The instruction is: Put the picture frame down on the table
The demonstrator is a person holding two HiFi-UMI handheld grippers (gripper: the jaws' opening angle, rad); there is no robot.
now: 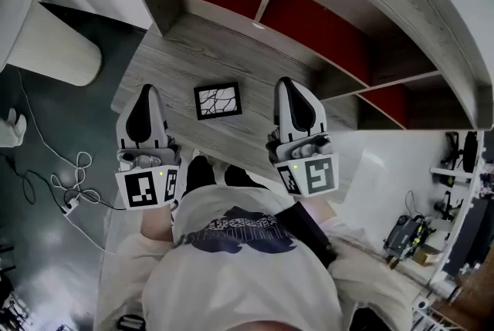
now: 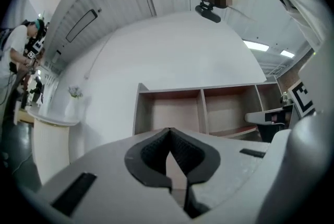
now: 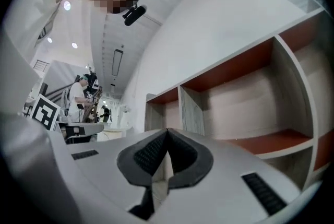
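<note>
A small black picture frame [image 1: 218,100] with a white branching pattern lies flat on the grey wooden table [image 1: 185,52], in the head view only. My left gripper [image 1: 145,92] is held up to the frame's left, apart from it, its jaws shut with nothing between them. My right gripper [image 1: 286,84] hangs to the frame's right, also raised and shut on nothing. Both gripper views look level at the shelf unit, and the black pads [image 2: 156,150] meet at their tips. The right pads [image 3: 180,152] touch too.
A shelf unit [image 1: 324,21] with red-backed compartments stands at the table's far edge. A round white pedestal [image 1: 46,44] stands at left, with cables [image 1: 69,183] on the dark floor. Lab equipment [image 1: 455,190] sits at right. A person [image 2: 18,50] works in the background.
</note>
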